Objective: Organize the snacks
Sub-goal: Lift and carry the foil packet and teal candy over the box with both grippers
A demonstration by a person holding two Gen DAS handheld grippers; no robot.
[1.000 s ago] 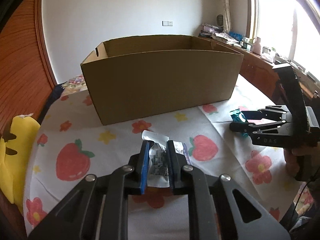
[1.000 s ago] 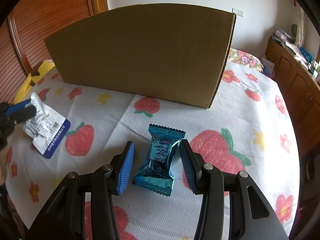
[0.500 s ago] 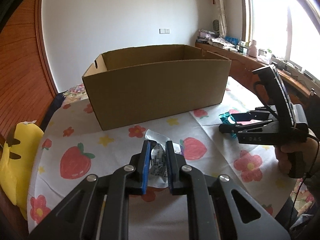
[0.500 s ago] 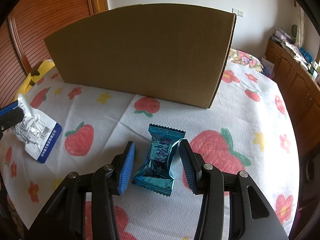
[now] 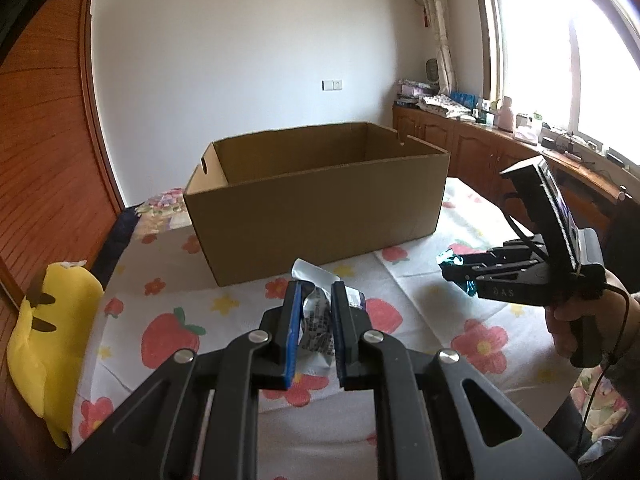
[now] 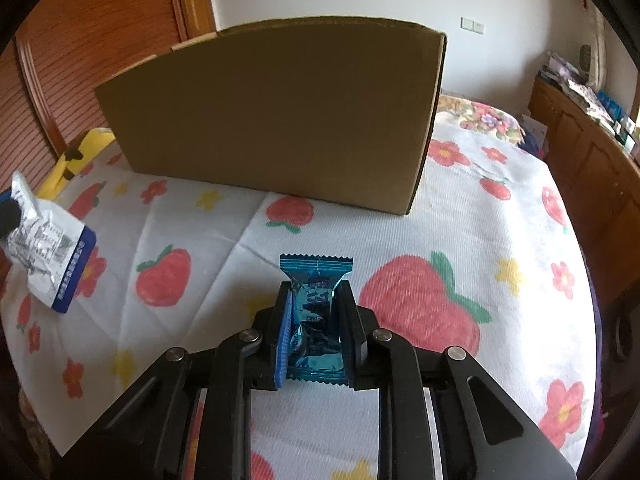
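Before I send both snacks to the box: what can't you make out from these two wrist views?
- Cardboard box floor: left wrist view shows only upper inner walls, near wall hides it; right wrist view shows only the outside.
- Silver snack packet print: too small, partly covered by the left gripper.
- Blue candy label: crumpled, hidden between the right gripper pads.
- Tablecloth nearest edge: hidden behind the gripper bodies.

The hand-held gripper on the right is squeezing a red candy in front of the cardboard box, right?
Not red. The right wrist view shows the right hand-held gripper squeezing a blue candy, in front of the cardboard box.
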